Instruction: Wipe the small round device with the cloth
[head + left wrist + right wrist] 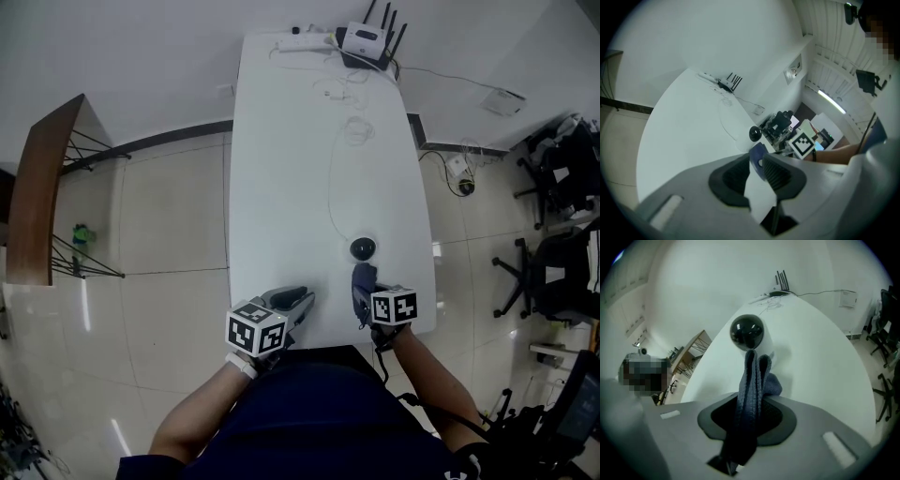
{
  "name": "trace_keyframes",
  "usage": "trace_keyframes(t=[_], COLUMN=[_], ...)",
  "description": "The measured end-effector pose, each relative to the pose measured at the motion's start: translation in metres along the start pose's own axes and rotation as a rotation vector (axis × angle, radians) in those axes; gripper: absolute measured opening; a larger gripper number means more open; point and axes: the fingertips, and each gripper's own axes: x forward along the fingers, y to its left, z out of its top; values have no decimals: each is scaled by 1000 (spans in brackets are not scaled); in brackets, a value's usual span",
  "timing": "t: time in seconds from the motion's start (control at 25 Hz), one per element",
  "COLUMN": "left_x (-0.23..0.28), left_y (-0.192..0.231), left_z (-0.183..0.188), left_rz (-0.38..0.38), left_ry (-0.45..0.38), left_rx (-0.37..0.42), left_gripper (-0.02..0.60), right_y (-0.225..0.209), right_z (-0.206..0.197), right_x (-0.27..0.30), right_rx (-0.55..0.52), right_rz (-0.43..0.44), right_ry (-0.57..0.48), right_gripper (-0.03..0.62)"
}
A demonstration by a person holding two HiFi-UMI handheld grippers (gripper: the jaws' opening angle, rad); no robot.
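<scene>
The small round black device (364, 248) sits on the white table (281, 169) near its front right, with a thin white cable (331, 183) running back from it. My right gripper (362, 292) is just in front of the device, shut on a folded blue cloth (361, 279). In the right gripper view the cloth (752, 380) sticks up from the gripper (752, 400) to just below the device's dome (746, 332). My left gripper (298, 300) rests at the table's front edge, left of the device. Its jaws (757, 168) stand slightly apart, holding nothing; the device (755, 133) lies ahead.
A black and white router (367, 39) and a white power strip (305, 42) lie at the table's far end, with coiled cable (358, 129) nearby. Office chairs (553, 267) stand on the floor to the right, a wooden shelf (42, 187) to the left.
</scene>
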Motion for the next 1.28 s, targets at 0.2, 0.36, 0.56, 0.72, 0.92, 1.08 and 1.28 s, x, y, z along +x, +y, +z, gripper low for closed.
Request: trace_keyframes(t=[0.2, 0.36, 0.56, 0.72, 0.92, 1.08, 1.28], left_x=[-5, -11, -25, -37, -44, -40, -30], left_y=[5, 13, 31, 47, 53, 52, 46], left_z=[2, 7, 11, 9, 0, -2, 4], left_rz=[-13, -16, 2, 36, 54, 47, 29], left_ry=[-20, -44, -66, -68, -57, -43, -40], left_rx=[-20, -38, -53, -67, -87, -91, -77], left_gripper=[85, 85, 84, 81, 80, 80, 80], right_y=[62, 56, 67, 76, 59, 42, 68], right_z=[71, 132, 130, 109, 70, 38, 73], right_x=[-59, -91, -48, -4, 41, 53, 33], right_rx=[-44, 271, 364, 175, -30, -21, 28], right_rz=[107, 178, 197, 52, -103, -132, -57], right_ry=[-341, -552, -456, -313, -119, 3, -117], right_gripper=[98, 98, 98, 98, 98, 98, 98])
